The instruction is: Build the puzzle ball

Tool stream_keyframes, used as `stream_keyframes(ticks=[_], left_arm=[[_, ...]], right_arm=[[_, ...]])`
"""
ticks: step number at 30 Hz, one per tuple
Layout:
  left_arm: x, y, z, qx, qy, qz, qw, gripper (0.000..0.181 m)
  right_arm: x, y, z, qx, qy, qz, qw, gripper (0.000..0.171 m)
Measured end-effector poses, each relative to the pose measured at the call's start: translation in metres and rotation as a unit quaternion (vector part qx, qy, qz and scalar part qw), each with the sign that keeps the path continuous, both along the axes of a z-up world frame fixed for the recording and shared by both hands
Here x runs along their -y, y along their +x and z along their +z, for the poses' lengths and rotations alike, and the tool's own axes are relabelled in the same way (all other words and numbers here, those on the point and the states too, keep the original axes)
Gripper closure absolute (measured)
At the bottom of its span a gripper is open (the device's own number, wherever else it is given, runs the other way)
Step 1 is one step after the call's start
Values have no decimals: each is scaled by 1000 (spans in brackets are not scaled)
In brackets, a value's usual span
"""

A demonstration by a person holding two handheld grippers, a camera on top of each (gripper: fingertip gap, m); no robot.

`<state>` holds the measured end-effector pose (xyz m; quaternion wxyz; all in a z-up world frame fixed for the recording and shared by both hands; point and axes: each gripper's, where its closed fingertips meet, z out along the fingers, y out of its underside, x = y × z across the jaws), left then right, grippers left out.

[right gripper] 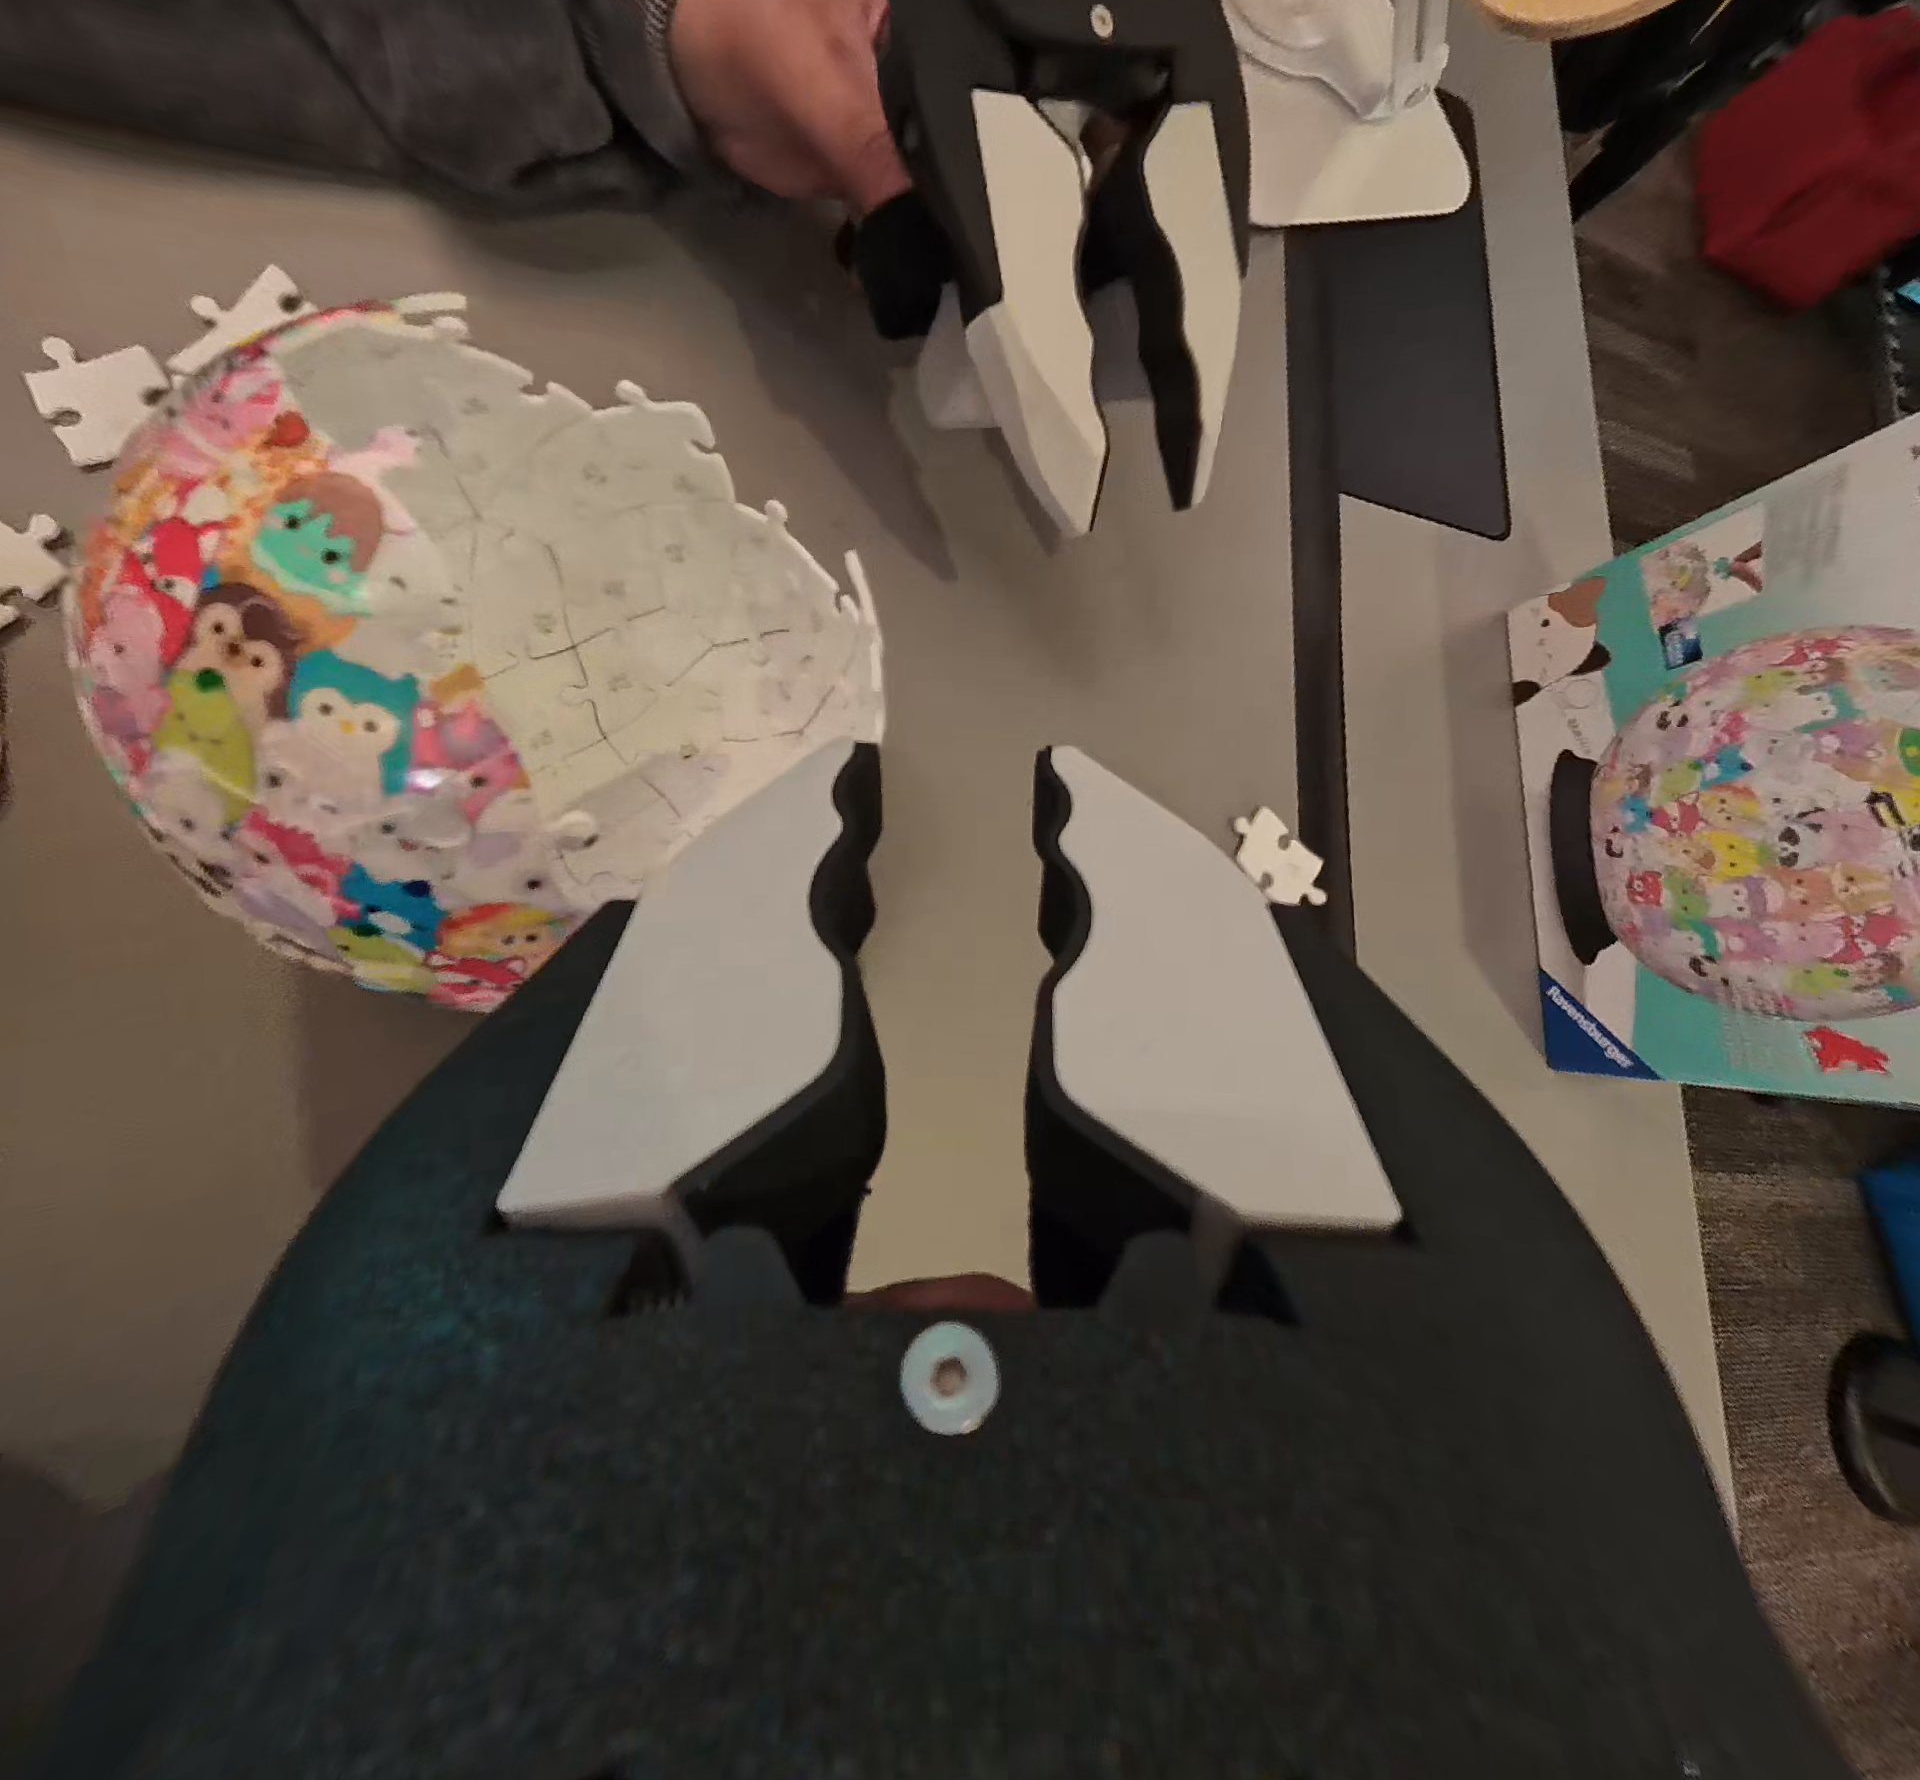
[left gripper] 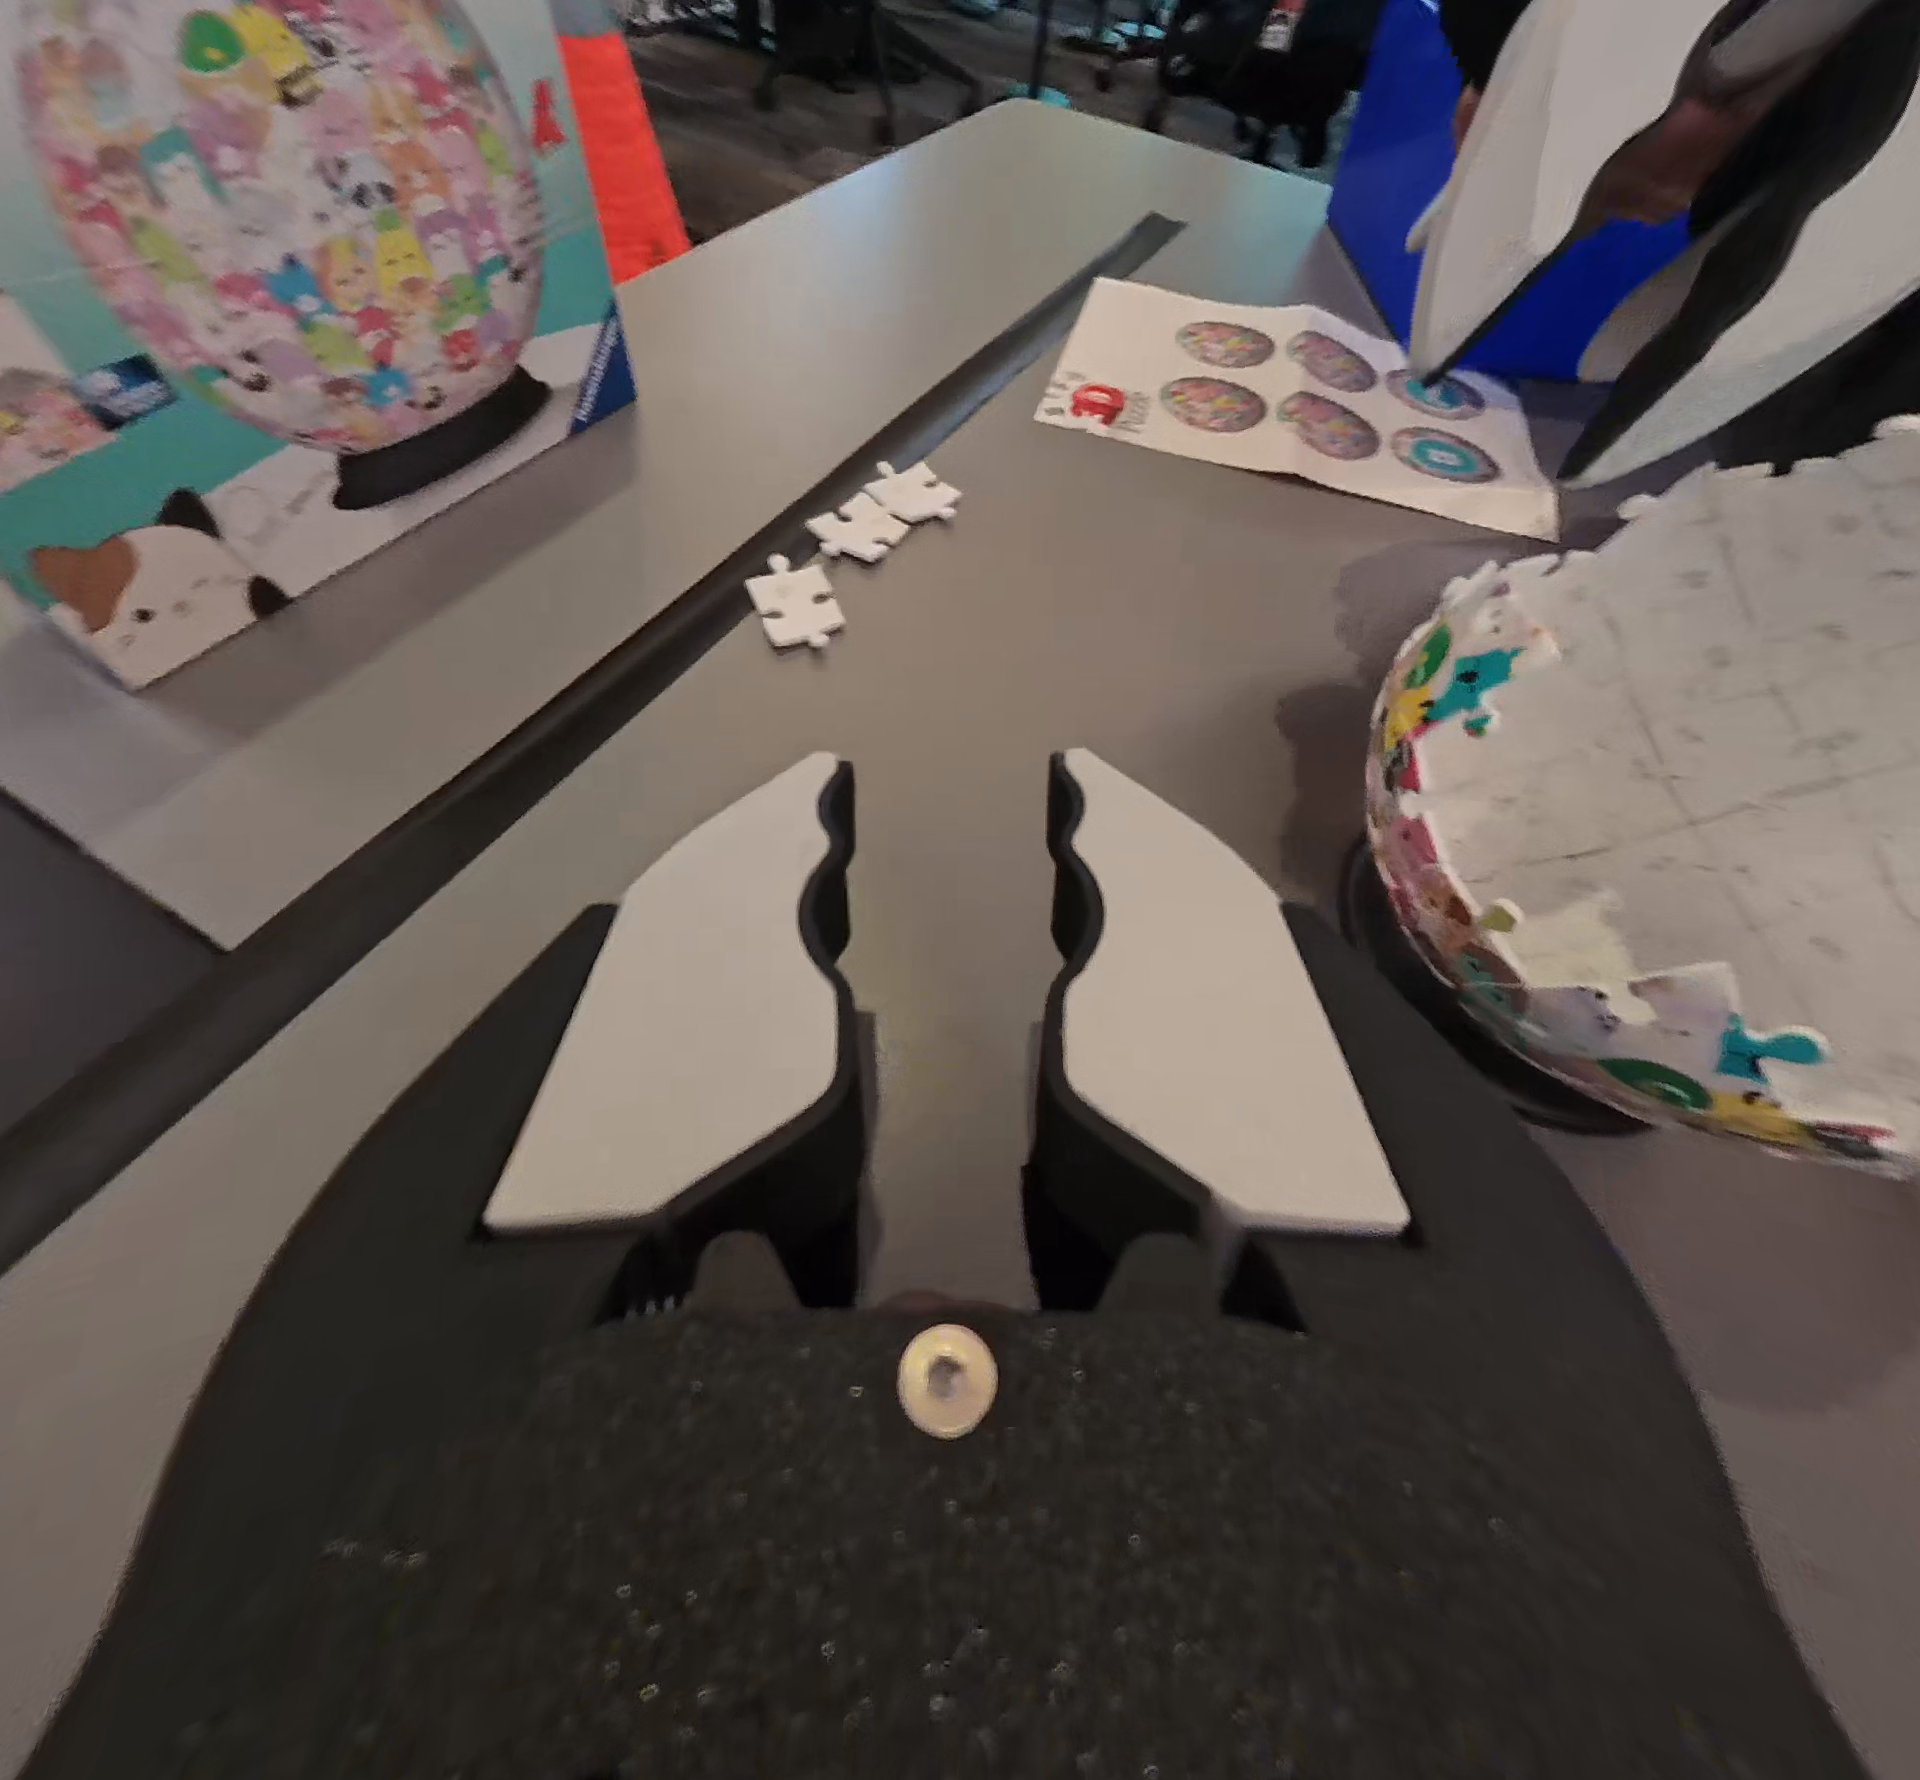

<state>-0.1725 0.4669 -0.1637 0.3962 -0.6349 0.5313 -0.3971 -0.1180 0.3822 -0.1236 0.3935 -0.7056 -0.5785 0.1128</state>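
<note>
The grey bench [left gripper: 1039, 203] fills both views, split by a dark seam running from lower left to upper right in the left wrist view.

The box [left gripper: 291, 255] stands upright at the upper left of that view; in the right wrist view it sits at the right edge [right gripper: 1745, 795].

The ball [right gripper: 416, 629], half built, lies at the left of the right wrist view, its open white inside turned toward the centre of the frame and its printed outside toward the left. In the left wrist view it sits at the right edge [left gripper: 1683, 847], on a dark stand.

The left gripper [left gripper: 951, 774] holds nothing, its fingers parted with bare bench between them. It also shows at the top centre of the right wrist view [right gripper: 1132, 494], held by a hand [right gripper: 790, 78].

The right gripper [right gripper: 951, 764] is likewise parted and empty, its tips just beside the ball's rim. It also shows at the upper right of the left wrist view [left gripper: 1496, 421].

A leaflet [left gripper: 1288, 411] lies flat at centre right of the left wrist view.

Three white pieces [left gripper: 852, 551] lie face down in a row beside the seam, above the left gripper's tips. More pieces [right gripper: 104, 390] touch the ball's upper left edge in the right wrist view, and one piece [right gripper: 1280, 855] lies right of the right gripper.
</note>
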Motion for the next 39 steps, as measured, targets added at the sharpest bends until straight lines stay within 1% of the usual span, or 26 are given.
stream_keyframes(ticks=[2,4,8,10,12,13,14,16,17,18,19,20,21,22,23,25,27,28,29,30,31,32,34,36,38,39], left_arm=[[-1,-2,3,8,8,6,1000,142],[4,-3,7,23,1,-4,1000,140],[11,-6,7,28,-17,-4,999,139],[10,-8,8,30,-9,5,1000,138],[7,-10,11,38,12,20,999,134],[3,-11,13,44,24,37,998,128],[-1,-12,15,51,35,51,997,123],[-1,-15,19,64,42,57,995,125],[0,-17,21,69,40,58,995,124],[1,-19,22,74,35,59,995,124],[5,-21,22,75,28,54,995,124],[9,-24,21,72,17,48,996,122],[14,-27,19,66,7,46,997,116],[18,-30,18,63,-2,45,997,109],[24,-34,18,64,-9,43,997,108],[38,-40,19,69,-15,37,997,106],[50,-45,19,70,-12,28,997,104],[55,-48,19,68,-6,26,997,102],[58,-50,18,65,2,28,998,102],[59,-53,18,62,11,34,997,102],[60,-56,18,62,20,41,997,103],[61,-59,19,63,25,46,997,103],[60,-66,20,68,26,57,996,104],[59,-71,24,83,18,64,994,105],[56,-74,28,98,4,71,993,108],[54,-75,28,102,-5,72,992,108]], right_arm=[[-2,0,6,-22,-12,-3,1000,144],[1,-1,16,-65,-26,-1,998,150],[-10,18,22,-64,-17,-52,996,147],[-12,23,46,-95,8,-80,992,144],[-4,22,82,-139,45,-92,985,131],[0,22,100,-160,68,-105,979,128],[5,22,114,-176,88,-122,973,128],[19,21,127,-197,109,-140,964,130],[25,22,124,-200,109,-153,961,131],[30,24,116,-194,104,-172,960,128],[36,32,103,-174,100,-200,959,119],[43,41,90,-158,97,-233,955,115],[55,47,80,-166,90,-259,947,115],[70,46,70,-198,79,-274,938,114],[87,43,61,-240,66,-286,925,113],[118,38,32,-272,46,-316,908,97],[138,32,0,-239,59,-343,906,97],[142,26,-13,-209,65,-351,910,90],[143,21,-22,-176,64,-363,913,83],[141,15,-25,-160,65,-375,911,81],[137,5,-24,-166,57,-381,908,80],[132,-6,-22,-178,41,-385,905,75],[118,-18,-18,-185,16,-412,892,54],[105,-28,-12,-185,16,-421,888,45],[92,-29,-12,-160,19,-445,881,30],[87,-32,-11,-165,16,-450,878,28]])
